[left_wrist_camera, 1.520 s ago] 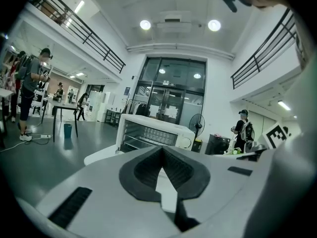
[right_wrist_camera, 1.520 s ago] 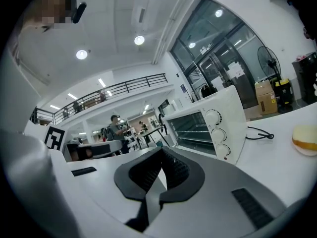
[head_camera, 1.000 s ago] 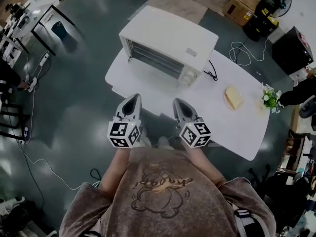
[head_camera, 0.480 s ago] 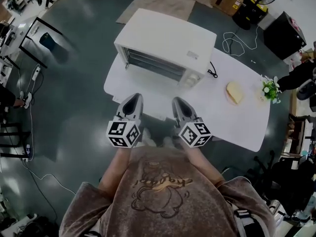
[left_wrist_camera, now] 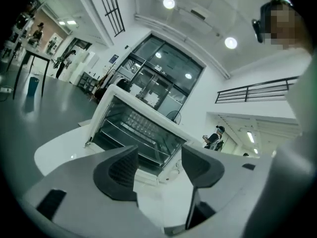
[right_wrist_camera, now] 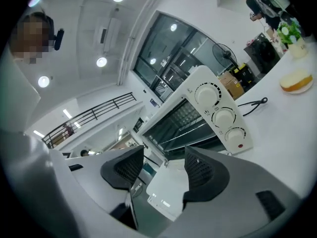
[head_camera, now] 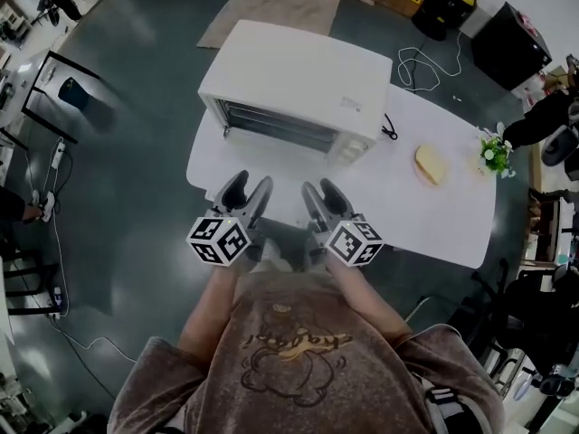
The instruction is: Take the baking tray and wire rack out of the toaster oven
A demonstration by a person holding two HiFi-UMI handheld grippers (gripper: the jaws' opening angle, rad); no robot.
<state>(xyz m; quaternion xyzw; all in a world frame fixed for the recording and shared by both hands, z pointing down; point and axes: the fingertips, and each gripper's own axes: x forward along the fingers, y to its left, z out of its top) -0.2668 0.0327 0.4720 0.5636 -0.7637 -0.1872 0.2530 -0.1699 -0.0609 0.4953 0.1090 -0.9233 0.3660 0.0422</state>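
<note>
Both sets of jaws have just sprung wide: left gripper (head_camera: 251, 182) and right gripper (head_camera: 319, 188) are empty at lower centre. The toaster oven (head_camera: 298, 70) sits upper centre on the counter (head_camera: 434, 215), with the wire rack (left_wrist_camera: 143, 125) inside and the baking tray probably beneath it. Risk: a skewed pull could jam the rack in its rails.

No word, brand or number can be read anywhere. The toaster oven (head_camera: 298, 66) carries a small grey label (head_camera: 350, 102) on its top and fine marks round its three knobs (right_wrist_camera: 223, 117), all too small to make out.
</note>
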